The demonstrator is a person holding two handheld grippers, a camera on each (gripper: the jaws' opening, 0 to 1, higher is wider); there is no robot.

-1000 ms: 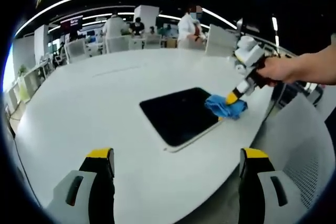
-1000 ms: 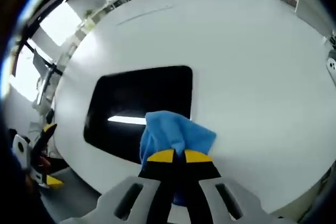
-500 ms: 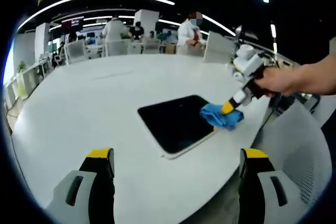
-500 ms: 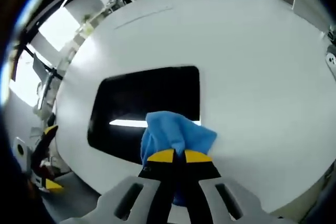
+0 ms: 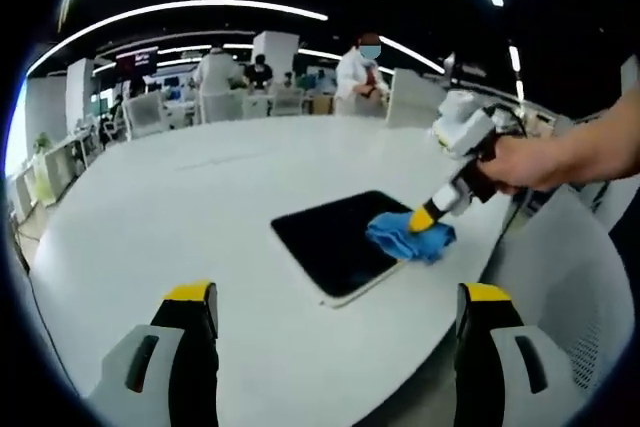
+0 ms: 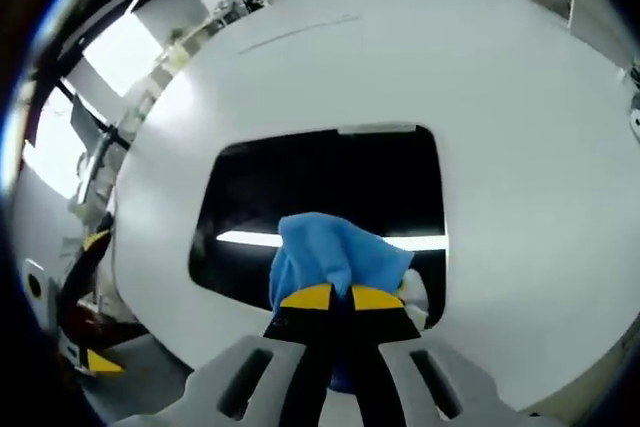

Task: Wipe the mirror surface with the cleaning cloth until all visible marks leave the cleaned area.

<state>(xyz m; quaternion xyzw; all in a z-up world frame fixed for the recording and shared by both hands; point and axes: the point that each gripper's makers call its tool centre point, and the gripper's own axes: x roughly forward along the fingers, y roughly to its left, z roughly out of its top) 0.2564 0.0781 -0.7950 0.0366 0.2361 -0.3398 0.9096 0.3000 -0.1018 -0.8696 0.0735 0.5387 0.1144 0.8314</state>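
Note:
A dark rectangular mirror (image 5: 335,243) (image 6: 325,202) with a pale frame lies flat on the round white table (image 5: 180,207). A blue cleaning cloth (image 5: 410,239) (image 6: 335,257) rests on the mirror's near right part. My right gripper (image 6: 340,297), also seen as the right gripper (image 5: 424,217) held by a hand, is shut on the cloth and presses it onto the glass. My left gripper (image 5: 335,297) hovers open above the table's near edge, apart from the mirror, with nothing between its jaws.
A grey mesh chair (image 5: 570,297) stands beside the table at right. Several people (image 5: 365,67) and chairs are far behind the table. The left gripper (image 6: 85,302) shows beyond the table edge in the right gripper view.
The right gripper has slid the cloth from the mirror's edge further onto the glass. The left gripper stays open in about the same place.

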